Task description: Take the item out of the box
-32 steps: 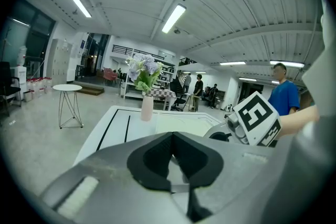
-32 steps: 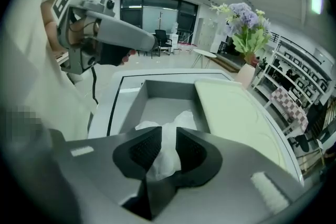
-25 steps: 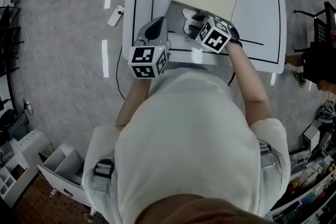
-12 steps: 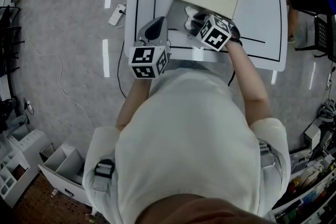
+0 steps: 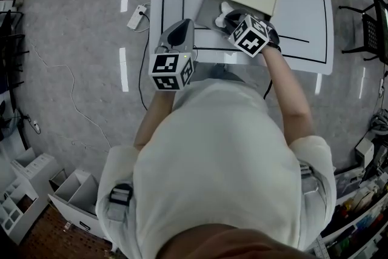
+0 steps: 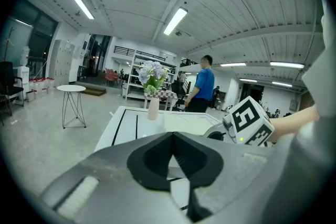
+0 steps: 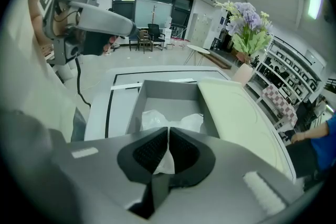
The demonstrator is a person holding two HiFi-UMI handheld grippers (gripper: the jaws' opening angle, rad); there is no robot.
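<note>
A grey box (image 7: 173,89) stands open on the white table (image 5: 303,15), its cream lid (image 7: 236,113) folded back to the right. Inside lies a white plastic-wrapped item (image 7: 157,119). My right gripper (image 7: 168,131) reaches into the box, and its jaws are closing with a fold of the white wrapping pinched between the pads. From above, the right gripper (image 5: 225,18) sits over the box (image 5: 209,9) beside the item (image 5: 225,7). My left gripper (image 5: 180,30) hovers at the table's near edge left of the box, shut with nothing in it (image 6: 172,135).
A pale vase of flowers (image 7: 244,73) stands on the table beyond the lid. Black lines mark the tabletop (image 6: 126,123). A person in blue (image 6: 202,89) stands past the table's far end. A round side table (image 6: 71,89) is on the floor to the left.
The right gripper has stayed at the box opening and crept slightly further in. The left gripper has not moved. A person near the table's right side has walked toward its far end.
</note>
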